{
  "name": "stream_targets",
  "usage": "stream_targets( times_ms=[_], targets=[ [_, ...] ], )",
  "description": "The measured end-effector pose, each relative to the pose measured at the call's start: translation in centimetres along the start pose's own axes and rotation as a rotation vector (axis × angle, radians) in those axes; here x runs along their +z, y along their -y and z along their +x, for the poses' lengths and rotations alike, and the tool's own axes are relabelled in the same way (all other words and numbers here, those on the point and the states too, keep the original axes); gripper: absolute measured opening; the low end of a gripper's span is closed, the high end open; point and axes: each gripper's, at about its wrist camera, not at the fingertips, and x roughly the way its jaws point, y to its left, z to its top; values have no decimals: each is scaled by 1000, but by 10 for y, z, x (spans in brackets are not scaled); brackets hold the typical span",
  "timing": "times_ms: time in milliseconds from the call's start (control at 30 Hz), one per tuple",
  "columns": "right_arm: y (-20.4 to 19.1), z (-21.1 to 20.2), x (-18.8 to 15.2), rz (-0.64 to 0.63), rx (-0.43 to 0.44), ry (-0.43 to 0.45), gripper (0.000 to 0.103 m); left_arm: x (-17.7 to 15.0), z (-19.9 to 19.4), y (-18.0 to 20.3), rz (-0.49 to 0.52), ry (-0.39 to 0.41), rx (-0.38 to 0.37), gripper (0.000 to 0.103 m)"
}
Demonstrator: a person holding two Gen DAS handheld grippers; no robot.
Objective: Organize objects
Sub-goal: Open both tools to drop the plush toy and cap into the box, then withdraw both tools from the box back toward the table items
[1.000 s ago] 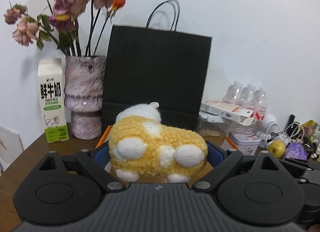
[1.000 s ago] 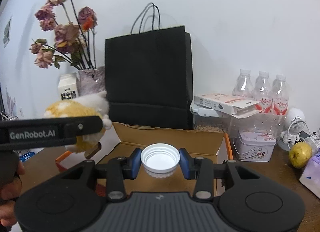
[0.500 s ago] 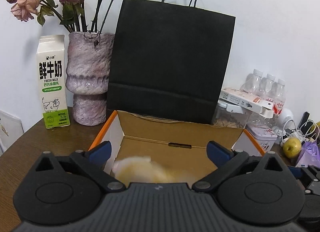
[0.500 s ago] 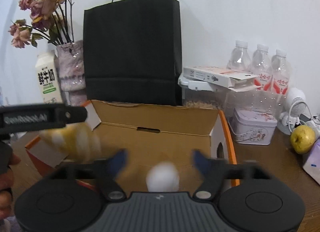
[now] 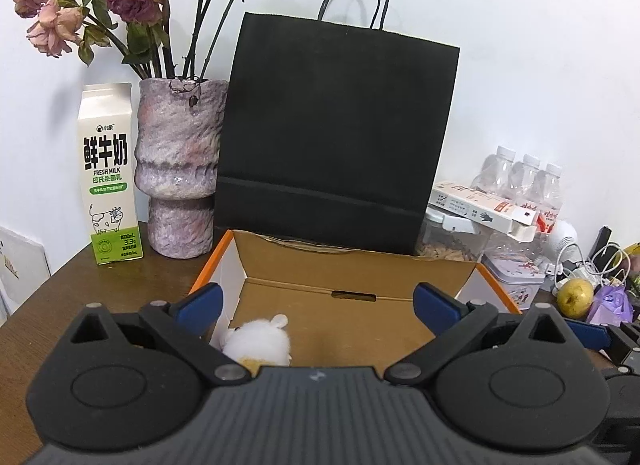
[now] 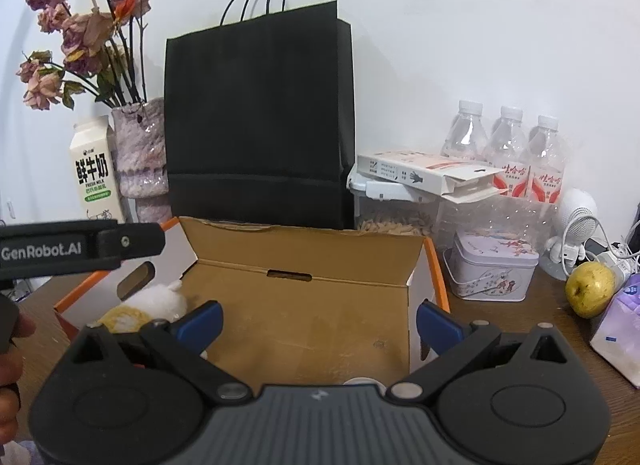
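Now both tongs, left tongs (image 5: pixel 316 303) and right tongs (image 6: pixel 318 319), gaped empty; below ours lay the soft, light plush toy (image 5: pixel 258 341), best pinched across its body.

The milk carton (image 5: pixel 109 175) reads "鲜牛奶" in large dark characters, "FRESH MILK" beneath, then a line "巴氏杀菌乳", with "3.3" on its green base band. A black arm of the left gripper (image 6: pixel 80 249), seen from the right wrist view, carries "GenRobot.AI" in grey letters. The water bottles (image 6: pixel 516 153) bear red-and-white labels with red characters too small to read.
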Motion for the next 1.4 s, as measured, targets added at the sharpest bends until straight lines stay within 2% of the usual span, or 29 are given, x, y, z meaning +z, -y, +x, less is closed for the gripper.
stream_targets(
  times_ms=[167, 733, 1400],
  targets=[
    [0, -13, 3, 1, 5, 16, 103, 2, -13, 1, -9, -1, -16, 103],
    [1, -78, -4, -33, 5, 84, 103, -3, -88, 6, 49, 88, -60, 103],
    [-6, -155, -41, -42, -9, 87, 103, -31, -159, -2, 69, 80, -58, 103]
  ],
)
